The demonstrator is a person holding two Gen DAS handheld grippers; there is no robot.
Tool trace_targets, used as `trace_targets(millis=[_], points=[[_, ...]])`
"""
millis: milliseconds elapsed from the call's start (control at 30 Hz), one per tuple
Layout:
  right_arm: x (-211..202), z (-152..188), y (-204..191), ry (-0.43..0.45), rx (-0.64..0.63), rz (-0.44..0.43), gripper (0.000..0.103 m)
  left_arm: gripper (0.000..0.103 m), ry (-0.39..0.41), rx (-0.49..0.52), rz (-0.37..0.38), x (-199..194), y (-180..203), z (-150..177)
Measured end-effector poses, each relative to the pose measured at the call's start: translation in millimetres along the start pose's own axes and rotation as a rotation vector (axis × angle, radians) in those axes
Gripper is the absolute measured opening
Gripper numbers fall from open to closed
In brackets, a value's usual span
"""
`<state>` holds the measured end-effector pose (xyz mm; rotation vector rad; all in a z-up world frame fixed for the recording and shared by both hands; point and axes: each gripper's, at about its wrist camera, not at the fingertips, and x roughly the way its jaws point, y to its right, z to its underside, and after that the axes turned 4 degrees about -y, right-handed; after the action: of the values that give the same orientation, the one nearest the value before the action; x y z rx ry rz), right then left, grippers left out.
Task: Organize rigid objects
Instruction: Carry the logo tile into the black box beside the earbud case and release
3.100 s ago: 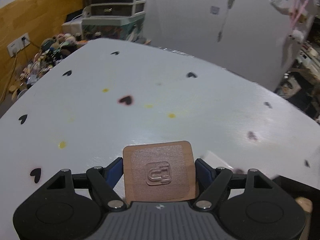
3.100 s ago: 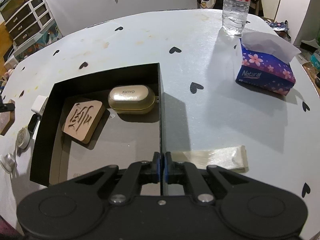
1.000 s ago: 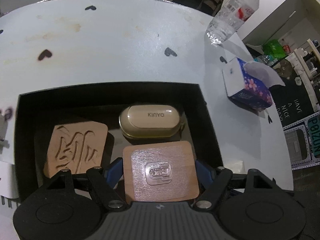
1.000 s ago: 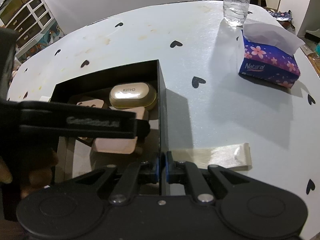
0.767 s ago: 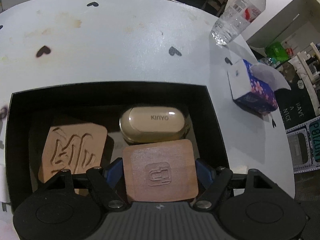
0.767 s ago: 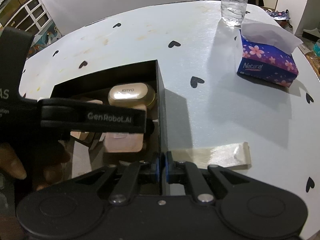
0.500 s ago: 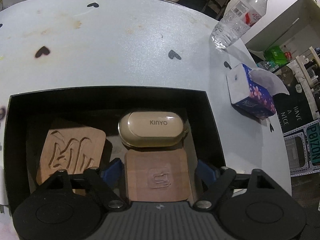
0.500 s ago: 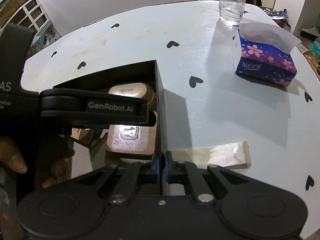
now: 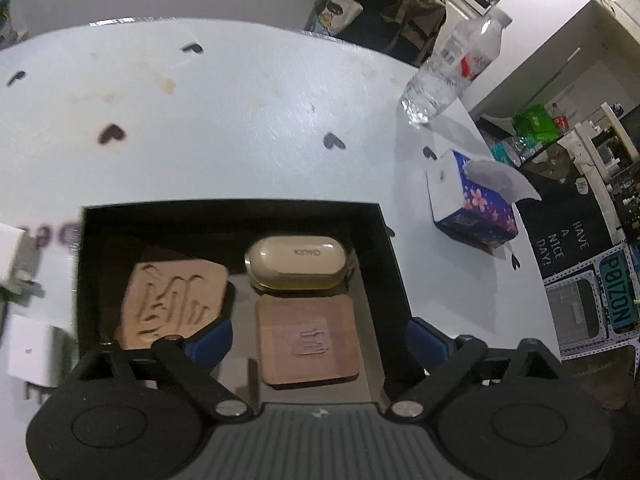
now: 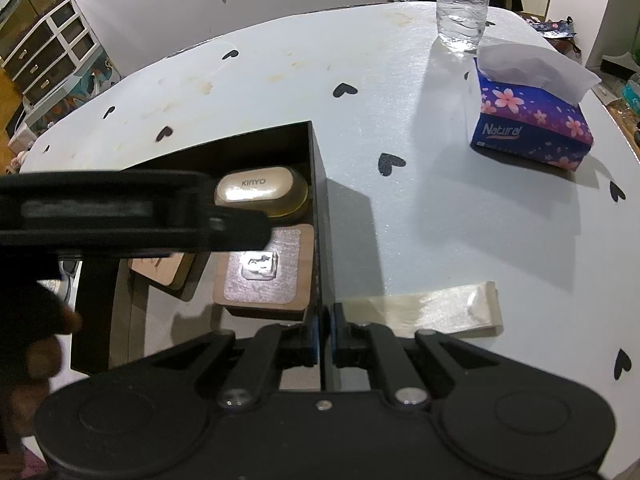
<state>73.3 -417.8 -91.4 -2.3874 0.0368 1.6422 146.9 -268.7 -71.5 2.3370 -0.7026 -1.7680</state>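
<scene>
A shallow black box [image 9: 390, 236] sits on a white table [image 9: 248, 120] printed with small black hearts. Seen from the left wrist camera, the left gripper [image 9: 318, 340] hangs over the near end of the box with its blue-padded fingers [image 9: 210, 340] spread wide, holding nothing. Between them, flat on the box floor at about 6 o'clock, lies a square wooden coaster [image 9: 308, 340] with a small raised emblem. Just beyond it, at 12 o'clock from the coaster, rests a cream earbud case [image 9: 296, 258] marked KINYO. At 9 o'clock from the coaster lies a second wooden tile [image 9: 172, 304] carved with flowing grooves. From the right wrist camera, the right gripper [image 10: 326, 340] has its fingers pinched closed on the box's right-hand wall at its near corner. On the table at 2 o'clock from the box stands a blue floral tissue box [image 10: 532, 132], with a clear water bottle [image 10: 462, 0] farther back.
</scene>
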Motion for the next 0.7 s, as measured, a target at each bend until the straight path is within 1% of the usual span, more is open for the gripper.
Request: trace_targets(millis=[133,267,533,700], points=[[-0.3,0.6,0.6,0.000,-0.006,-0.005,0.006,0.101,0.021,0.011,-0.008,-20.4,-3.2,7.0],[-0.6,0.3,0.7,-0.001,-0.014,-0.010,0.006,0.103,0.049,0.032,-0.026,-40.3,-4.1,15.6],[-0.3,-0.8,-1.2,-0.007,-0.035,-0.006,0.006,0.103,0.124,0.066,-0.096,-75.6,-9.9,32.3],[0.3,-1.9,-1.3,-0.013,-0.038,-0.007,0.006,0.103,0.192,0.084,-0.168,-94.7,-20.0,40.7]])
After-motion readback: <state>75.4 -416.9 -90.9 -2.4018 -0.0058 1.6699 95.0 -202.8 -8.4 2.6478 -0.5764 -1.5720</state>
